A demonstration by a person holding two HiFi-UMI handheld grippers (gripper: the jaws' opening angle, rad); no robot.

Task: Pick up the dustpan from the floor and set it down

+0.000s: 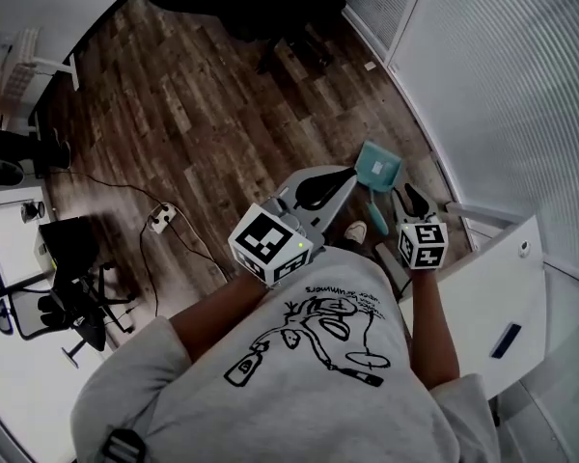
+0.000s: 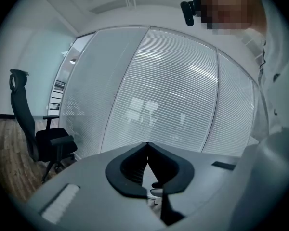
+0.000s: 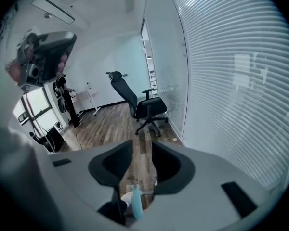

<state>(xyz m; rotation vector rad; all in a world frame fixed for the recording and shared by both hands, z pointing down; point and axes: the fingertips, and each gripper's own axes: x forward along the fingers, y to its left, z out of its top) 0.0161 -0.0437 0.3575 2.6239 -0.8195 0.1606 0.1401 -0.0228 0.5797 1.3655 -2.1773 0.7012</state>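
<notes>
Dustpan [image 1: 378, 167] lies on floor [image 1: 193, 114] beside glass wall [image 1: 482, 85], handle toward you. Your right gripper [image 1: 410, 201] hangs over handle, jaws partly apart, gripping nothing — lined up for grab, likely. Left gripper [image 1: 333, 181] jaws tip to tip, empty — held aside, idle.

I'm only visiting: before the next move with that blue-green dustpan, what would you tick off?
1. Dustpan down on the floor: ok.
2. Right gripper free of it: ok, jaws apart with only floor showing between them.
3. Left gripper empty: ok, jaws together on nothing.
4. Handle in sight for a fresh grab: ok, it shows just below the right gripper's jaws.
5. Power strip out of the way: ok, well apart from the dustpan.
6. Dustpan lying flat and steady: cannot tell.
</notes>
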